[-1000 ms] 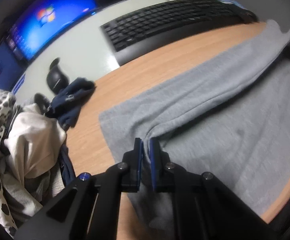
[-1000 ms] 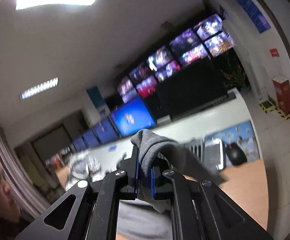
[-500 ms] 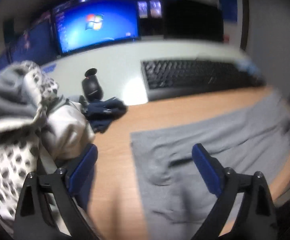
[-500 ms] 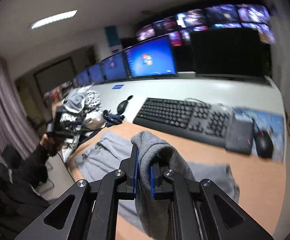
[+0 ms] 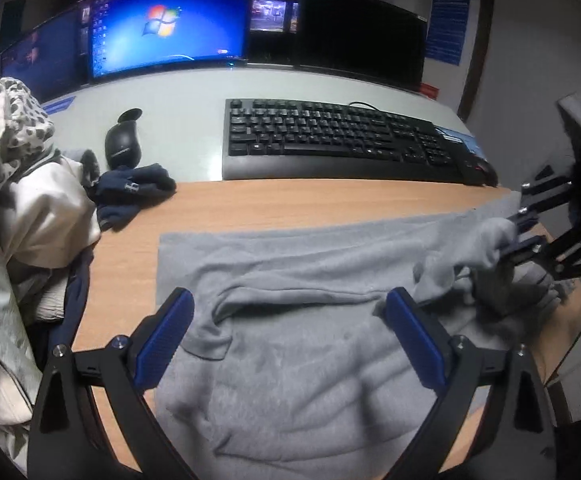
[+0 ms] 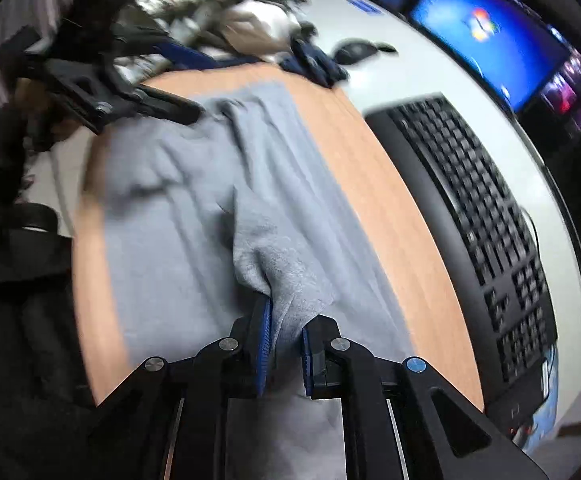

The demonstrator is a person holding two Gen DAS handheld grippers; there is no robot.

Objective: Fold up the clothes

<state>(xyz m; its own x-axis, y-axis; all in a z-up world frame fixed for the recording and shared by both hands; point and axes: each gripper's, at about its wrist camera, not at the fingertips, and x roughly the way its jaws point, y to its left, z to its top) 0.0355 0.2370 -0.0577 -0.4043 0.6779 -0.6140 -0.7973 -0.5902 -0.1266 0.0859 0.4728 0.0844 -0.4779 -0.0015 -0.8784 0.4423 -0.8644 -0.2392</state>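
Wooden bench [image 5: 298, 200] carries, at far left, a heap of clothes [image 5: 22, 200] and a navy garment [image 5: 130, 194], with a black keyboard [image 5: 338, 140] on the far side. Grey sweatpants [image 5: 290, 360] lie spread across the bench centre; the left gripper [image 5: 286, 336] hovers over them, fingers spread wide and empty. At right, the right gripper [image 6: 284, 344] pinches a fold of the sweatpants between its fingers.
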